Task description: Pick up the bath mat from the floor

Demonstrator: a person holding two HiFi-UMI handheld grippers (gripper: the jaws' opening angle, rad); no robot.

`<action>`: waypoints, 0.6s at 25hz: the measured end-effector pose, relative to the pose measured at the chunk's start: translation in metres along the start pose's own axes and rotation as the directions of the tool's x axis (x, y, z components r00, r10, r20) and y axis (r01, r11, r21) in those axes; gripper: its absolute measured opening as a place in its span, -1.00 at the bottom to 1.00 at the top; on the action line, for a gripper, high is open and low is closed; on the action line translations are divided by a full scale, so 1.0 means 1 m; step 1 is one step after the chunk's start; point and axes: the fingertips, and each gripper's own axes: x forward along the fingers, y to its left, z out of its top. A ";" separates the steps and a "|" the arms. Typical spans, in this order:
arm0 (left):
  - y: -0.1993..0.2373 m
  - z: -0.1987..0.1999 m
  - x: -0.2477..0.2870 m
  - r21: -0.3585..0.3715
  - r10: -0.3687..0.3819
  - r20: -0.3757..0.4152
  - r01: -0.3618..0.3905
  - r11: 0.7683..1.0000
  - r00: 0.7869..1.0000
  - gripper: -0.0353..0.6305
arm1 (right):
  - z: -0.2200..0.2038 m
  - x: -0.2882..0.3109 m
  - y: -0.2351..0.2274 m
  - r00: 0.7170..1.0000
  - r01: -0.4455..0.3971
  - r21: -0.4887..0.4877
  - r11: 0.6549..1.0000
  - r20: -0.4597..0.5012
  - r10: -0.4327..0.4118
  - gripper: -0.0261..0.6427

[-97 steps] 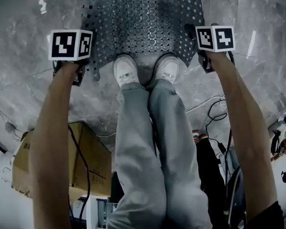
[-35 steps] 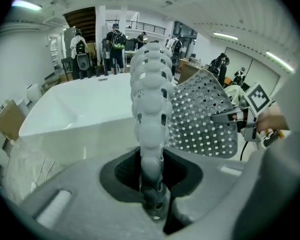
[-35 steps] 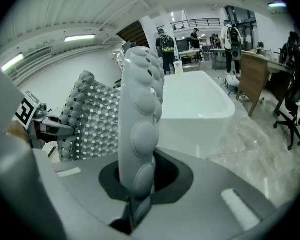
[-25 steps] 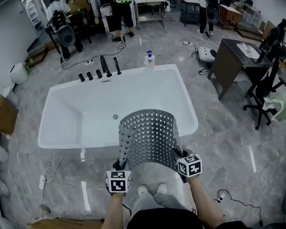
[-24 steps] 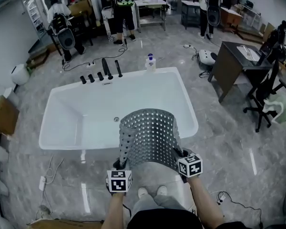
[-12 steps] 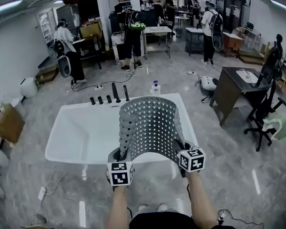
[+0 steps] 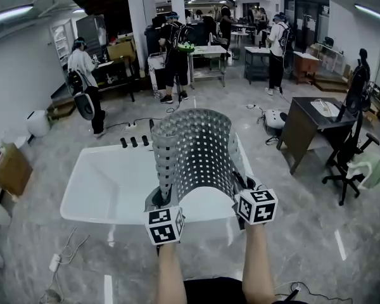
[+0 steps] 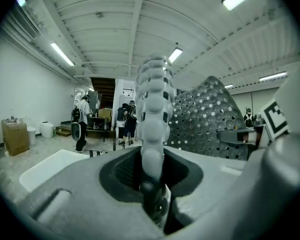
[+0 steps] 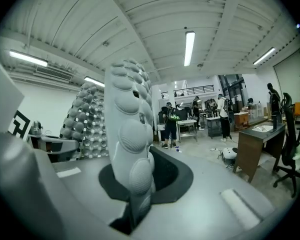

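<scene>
The grey perforated bath mat [image 7: 196, 154] hangs in the air, arched upward between my two grippers, well off the floor. My left gripper [image 7: 159, 201] is shut on the mat's near left corner; in the left gripper view the mat's bumpy edge [image 8: 154, 104] rises straight out of the closed jaws. My right gripper [image 7: 240, 195] is shut on the near right corner, and the right gripper view has the mat's edge [image 9: 130, 134] standing up from between its jaws. Each gripper sees the other across the mat's curved sheet [image 8: 205, 114].
A white bathtub [image 7: 107, 182] with black taps [image 7: 134, 141] lies below and beyond the mat. A dark desk [image 7: 316, 122] and office chair [image 7: 348, 157] stand to the right, a cardboard box [image 7: 6, 163] to the left. Several people stand at tables in the back.
Both grippers have risen with the mat, which now stands higher and covers more of the tub. The view has tilted up from the floor toward the room.
</scene>
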 end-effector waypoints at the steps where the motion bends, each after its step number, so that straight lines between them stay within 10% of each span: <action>1: -0.003 0.000 -0.001 -0.001 -0.006 0.000 0.006 1.000 1.000 -0.64 | 0.001 -0.002 0.000 1.000 -0.005 0.006 1.000 0.000 0.005 -0.86; 15: -0.004 0.005 -0.010 0.024 -0.005 0.016 0.005 1.000 1.000 -0.64 | 0.001 -0.010 -0.003 1.000 -0.023 0.011 1.000 -0.001 0.023 -0.86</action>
